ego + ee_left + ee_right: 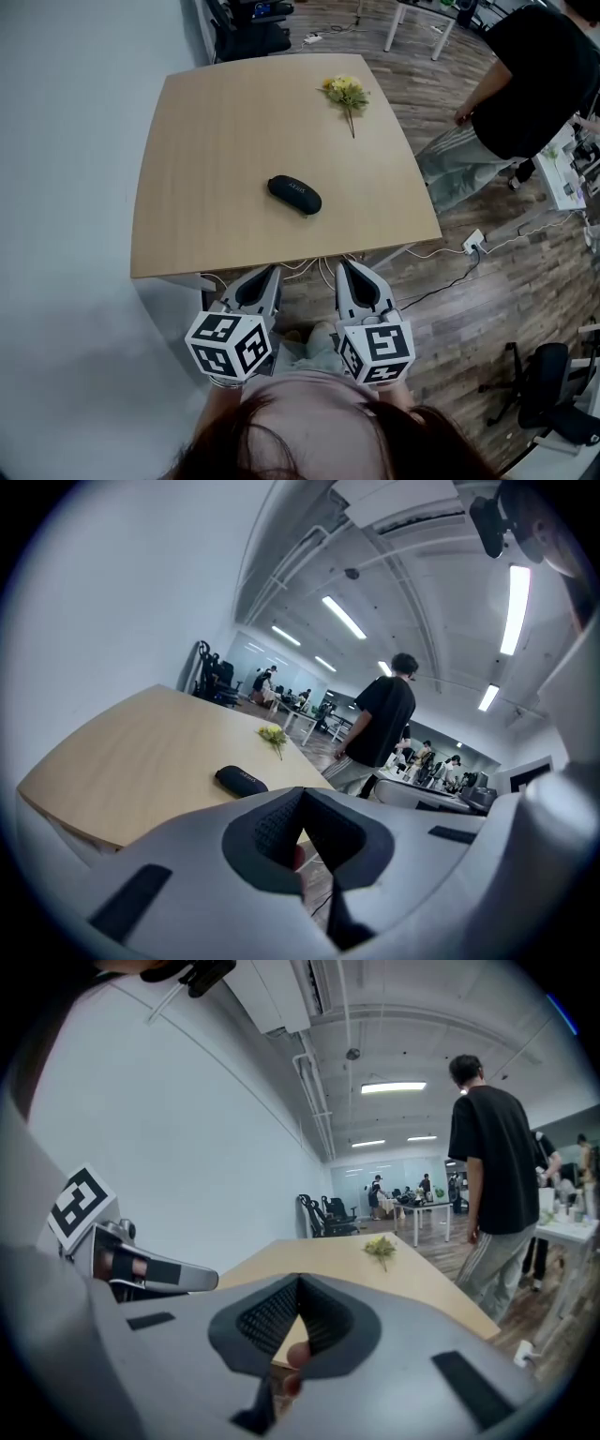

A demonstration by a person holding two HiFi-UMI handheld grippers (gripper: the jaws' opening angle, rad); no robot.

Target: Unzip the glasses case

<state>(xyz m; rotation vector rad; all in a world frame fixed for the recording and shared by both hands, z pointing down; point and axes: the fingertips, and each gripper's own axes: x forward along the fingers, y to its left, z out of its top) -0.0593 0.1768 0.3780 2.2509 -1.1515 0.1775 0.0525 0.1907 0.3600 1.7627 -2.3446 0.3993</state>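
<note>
A black zipped glasses case (294, 194) lies closed near the middle of the light wooden table (206, 141). The left gripper view shows the case (241, 780) ahead and a little to the left. Both grippers hover short of the table's near edge, apart from the case. My left gripper (269, 270) is shut and holds nothing, its jaws meeting at the tip (302, 794). My right gripper (345, 265) also has its jaws together and empty (298, 1282). In the right gripper view the case is hidden behind the jaws.
A small bunch of yellow flowers (345, 92) lies at the table's far right. A person in a black shirt (525, 84) stands right of the table. Cables and a power strip (473, 244) lie on the wooden floor. A white wall (66, 187) is at the left.
</note>
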